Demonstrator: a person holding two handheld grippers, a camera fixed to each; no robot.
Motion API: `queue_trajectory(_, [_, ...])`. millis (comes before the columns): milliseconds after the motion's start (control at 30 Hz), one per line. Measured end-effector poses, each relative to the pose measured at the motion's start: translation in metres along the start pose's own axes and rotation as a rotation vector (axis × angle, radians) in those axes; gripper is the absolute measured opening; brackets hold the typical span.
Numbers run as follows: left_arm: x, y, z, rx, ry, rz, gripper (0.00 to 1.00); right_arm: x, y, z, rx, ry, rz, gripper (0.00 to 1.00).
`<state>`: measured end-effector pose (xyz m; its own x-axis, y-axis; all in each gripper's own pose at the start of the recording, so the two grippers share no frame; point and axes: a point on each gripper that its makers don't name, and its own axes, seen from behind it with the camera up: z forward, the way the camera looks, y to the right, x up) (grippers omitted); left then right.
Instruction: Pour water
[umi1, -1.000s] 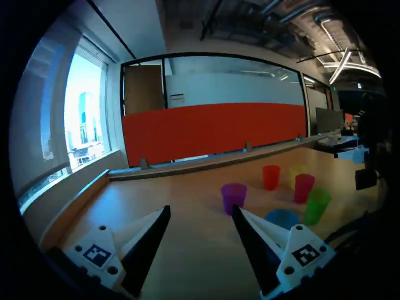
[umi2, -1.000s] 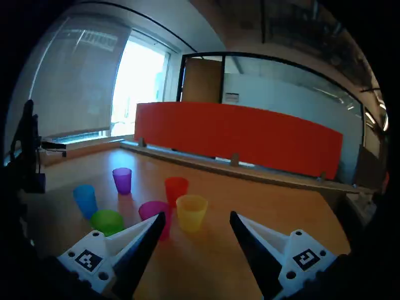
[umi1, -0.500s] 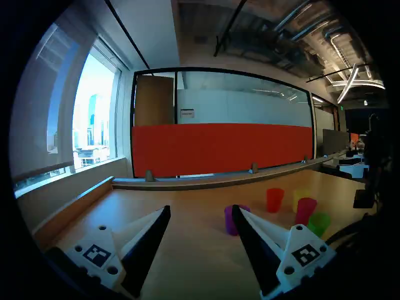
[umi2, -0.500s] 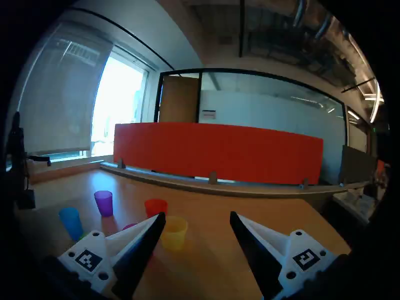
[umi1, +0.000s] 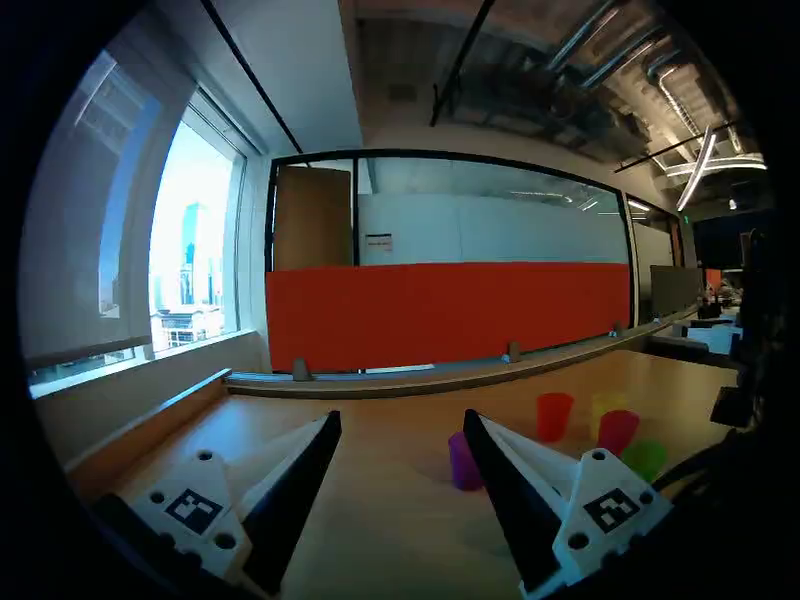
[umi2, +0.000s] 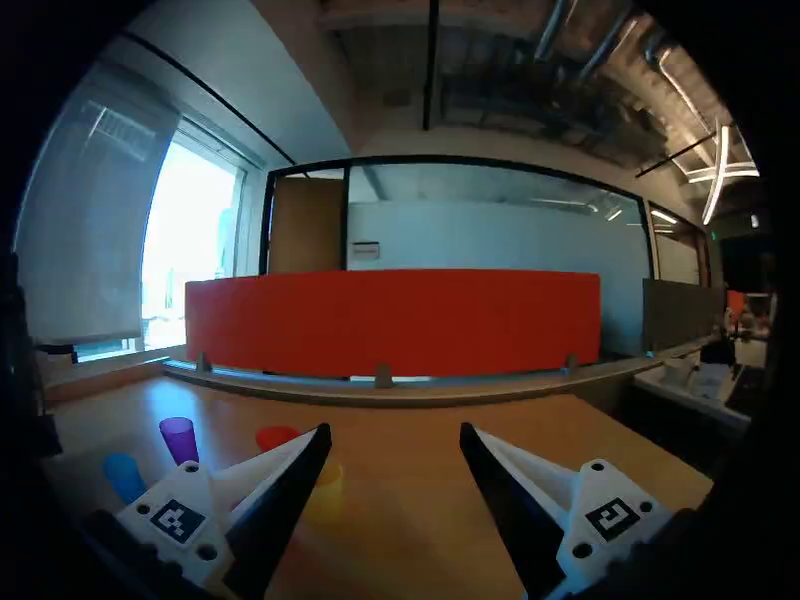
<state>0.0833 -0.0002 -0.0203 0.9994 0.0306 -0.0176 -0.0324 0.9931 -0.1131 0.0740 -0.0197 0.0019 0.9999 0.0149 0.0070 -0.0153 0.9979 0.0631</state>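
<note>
Several coloured plastic cups stand on the wooden table (umi1: 400, 500). In the left gripper view a purple cup (umi1: 461, 461) sits just left of my right finger, with a red cup (umi1: 553, 416), a yellow cup (umi1: 603, 407), a pink cup (umi1: 617, 431) and a green cup (umi1: 647, 459) farther right. My left gripper (umi1: 400, 425) is open with nothing in it. In the right gripper view a purple cup (umi2: 179, 439), a blue cup (umi2: 124, 476), a red cup (umi2: 275, 439) and a yellow cup (umi2: 322, 492) stand at the lower left. My right gripper (umi2: 393, 437) is open and holds nothing.
A long red partition (umi1: 450, 310) with a low ledge runs along the table's far edge. Windows (umi1: 185, 270) line the left wall. Dark equipment (umi1: 745, 400) stands at the right edge of the left gripper view, and office desks (umi2: 700, 385) lie beyond the table.
Both cameras have tilted upward and both grippers sit lower, so the cups have slid down in both views. The right gripper view has also swung right. Both grippers stay open.
</note>
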Motion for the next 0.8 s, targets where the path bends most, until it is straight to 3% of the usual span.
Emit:
queue_trajectory(267, [0.0028, 0.0005, 0.0031, 0.009, 0.007, -0.015, 0.91, 0.003, 0.0034, -0.0004, -0.029, 0.011, 0.028, 1.0])
queue_trajectory(800, [0.0074, 0.0026, 0.0027, 0.042, 0.059, -0.048, 0.91, 0.0062, 0.0097, -0.0041, -0.085, -0.007, -0.058, 1.0])
